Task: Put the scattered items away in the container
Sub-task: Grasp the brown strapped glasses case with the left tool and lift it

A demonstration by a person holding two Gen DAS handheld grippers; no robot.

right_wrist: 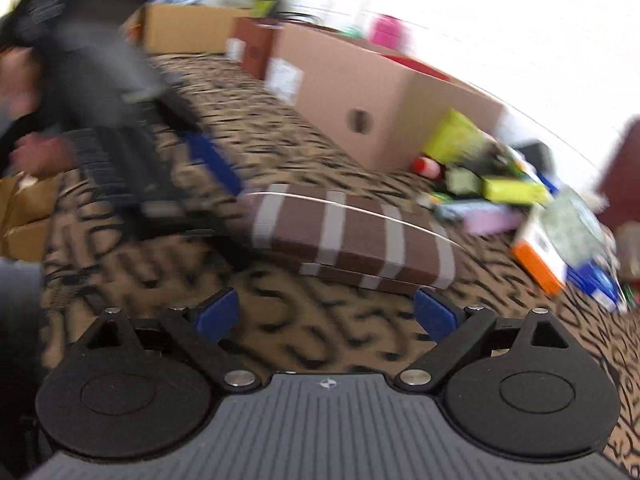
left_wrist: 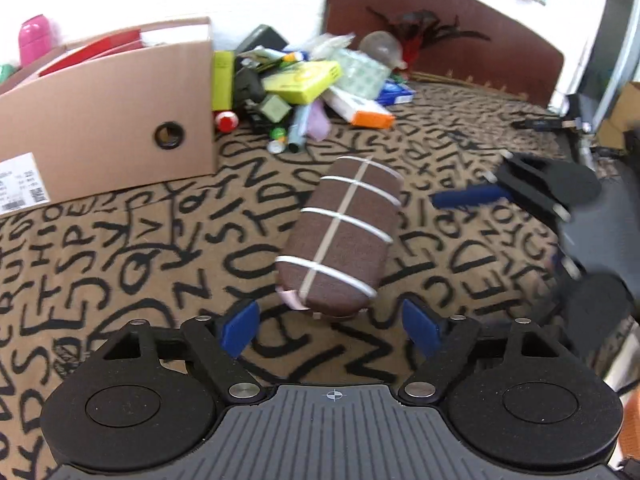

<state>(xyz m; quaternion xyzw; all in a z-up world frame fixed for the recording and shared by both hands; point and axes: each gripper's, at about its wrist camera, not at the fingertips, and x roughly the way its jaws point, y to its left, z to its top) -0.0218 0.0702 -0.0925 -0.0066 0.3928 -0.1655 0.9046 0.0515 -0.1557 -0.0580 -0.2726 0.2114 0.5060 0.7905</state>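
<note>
A tan cloth (left_wrist: 132, 248) printed with black letters is spread over the whole surface, and everything is carried by it. At the far left part of the surface a cardboard box (left_wrist: 116, 120) is standing with its top open; a round hole is seen in its side, a white label is stuck near its lower left corner, and red things are seen inside it. A pink bottle (left_wrist: 34, 38) is seen behind the box. At the far edge a dark red board (left_wrist: 460, 28) is standing upright.

Just to the right of the box, toward the far edge, a heap of scattered items (left_wrist: 308, 88) is lying: yellow-green packets, a white and orange box, a blue packet, a small red and white ball and some tubes can be told, the rest cannot be told apart.

Nearer, about in the middle of the surface and well apart from the heap, a brown case (left_wrist: 340, 236) with white bands around it is lying. It is outside the box.

The left gripper (left_wrist: 332, 328) is held just before the near end of the brown case, with its blue pads spread wide; nothing is pinched between them. The right gripper (right_wrist: 328, 314) is seen from its own camera near the long side of the same case, its jaws also spread and empty; this picture is blurred. In the left camera the right gripper is seen to the right of the case, apart from it.
</note>
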